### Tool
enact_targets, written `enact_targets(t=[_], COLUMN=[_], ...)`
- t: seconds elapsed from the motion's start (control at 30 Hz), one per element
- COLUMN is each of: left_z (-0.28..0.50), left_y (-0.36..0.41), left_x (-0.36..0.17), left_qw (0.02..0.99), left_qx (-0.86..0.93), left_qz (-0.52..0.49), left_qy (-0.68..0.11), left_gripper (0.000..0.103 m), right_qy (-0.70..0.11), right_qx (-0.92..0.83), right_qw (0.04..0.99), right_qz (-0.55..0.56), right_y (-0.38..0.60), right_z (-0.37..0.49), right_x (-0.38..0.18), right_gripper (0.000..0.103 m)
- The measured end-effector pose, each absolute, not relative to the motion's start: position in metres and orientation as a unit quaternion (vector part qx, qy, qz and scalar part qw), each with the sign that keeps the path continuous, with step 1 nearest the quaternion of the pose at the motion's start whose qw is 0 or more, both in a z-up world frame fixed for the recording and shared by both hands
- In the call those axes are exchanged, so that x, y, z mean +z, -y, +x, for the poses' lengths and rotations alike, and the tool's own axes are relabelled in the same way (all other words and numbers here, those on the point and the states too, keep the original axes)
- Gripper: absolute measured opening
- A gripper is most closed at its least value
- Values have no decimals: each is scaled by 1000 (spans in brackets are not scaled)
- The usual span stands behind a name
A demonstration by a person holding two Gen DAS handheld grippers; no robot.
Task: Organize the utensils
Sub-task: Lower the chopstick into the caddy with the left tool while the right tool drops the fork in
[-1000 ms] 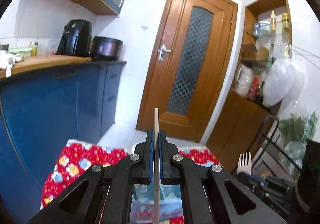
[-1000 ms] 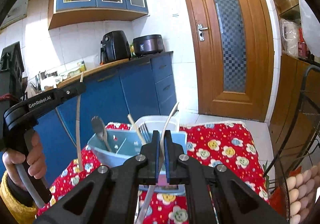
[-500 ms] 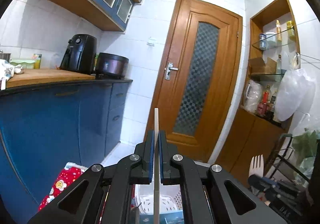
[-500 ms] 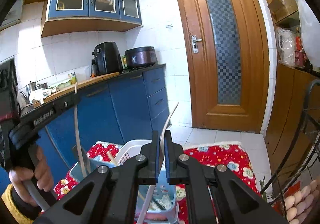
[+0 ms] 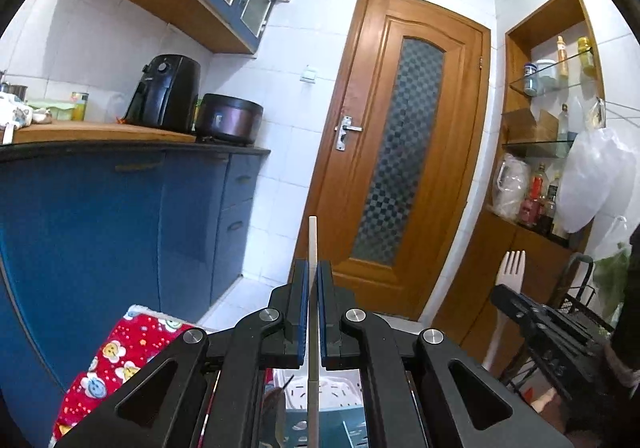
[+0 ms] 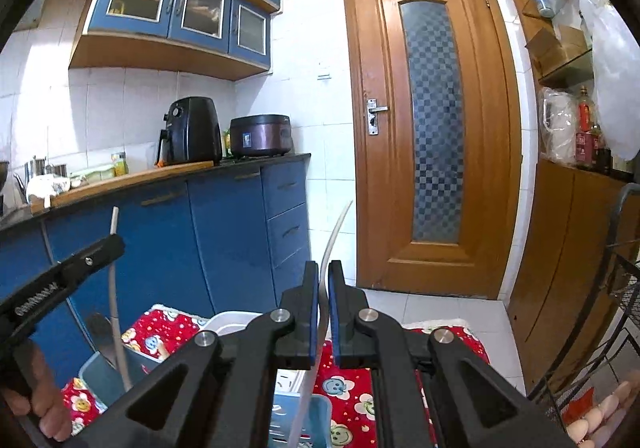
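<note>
Our left gripper [image 5: 312, 312] pinches a thin pale stick [image 5: 312, 244], probably a chopstick, which stands upright between the 2 blue pads [image 5: 304, 312]. Our right gripper [image 6: 323, 312] is closed on a pale fork [image 6: 334, 244]; from the left wrist view we see its tines [image 5: 511, 268] pointing up.

Compared with 1 second ago, both grippers have risen and tilted upward: the red flowered cloth [image 5: 116, 352] and the blue organizer [image 6: 96, 376] have slid to the bottom of the views, and the door fills the middle. The white basket [image 5: 336, 392] is just below the left gripper.

We think both utensils are now lifted clear of the bins. The next step is probably to lower each into its right compartment, but we cannot tell which one.
</note>
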State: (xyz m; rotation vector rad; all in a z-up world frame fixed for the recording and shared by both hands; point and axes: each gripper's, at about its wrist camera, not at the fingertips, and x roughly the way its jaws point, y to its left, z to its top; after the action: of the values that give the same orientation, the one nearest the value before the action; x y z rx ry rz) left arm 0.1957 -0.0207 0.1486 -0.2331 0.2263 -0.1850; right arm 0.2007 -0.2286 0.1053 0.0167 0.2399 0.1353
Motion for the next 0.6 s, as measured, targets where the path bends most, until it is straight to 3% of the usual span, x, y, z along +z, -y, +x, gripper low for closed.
enact_targets(t=[0.37,0.43,0.5,0.6], left_z=[192,189,187,186], left_y=[24,25,26,25], left_x=[131,132,133,136], left_qw=[982,982,981,979], left_qx=[-98,-100,-103,-107], left_qz=[-105,-102,-101,-100], left_qy=[-126,-127,-131,-142], left_gripper=[4,4,4,12], right_qy=[-144,-149,-150,-155], right_qx=[93,100,105,119], right_qw=[985,984,983,980], right_qz=[2,7,14,33], right_y=[227,228,229,233], right_z=[193,191,186,181], right_x=[86,87,89,94], right_gripper=[7,8,17,23])
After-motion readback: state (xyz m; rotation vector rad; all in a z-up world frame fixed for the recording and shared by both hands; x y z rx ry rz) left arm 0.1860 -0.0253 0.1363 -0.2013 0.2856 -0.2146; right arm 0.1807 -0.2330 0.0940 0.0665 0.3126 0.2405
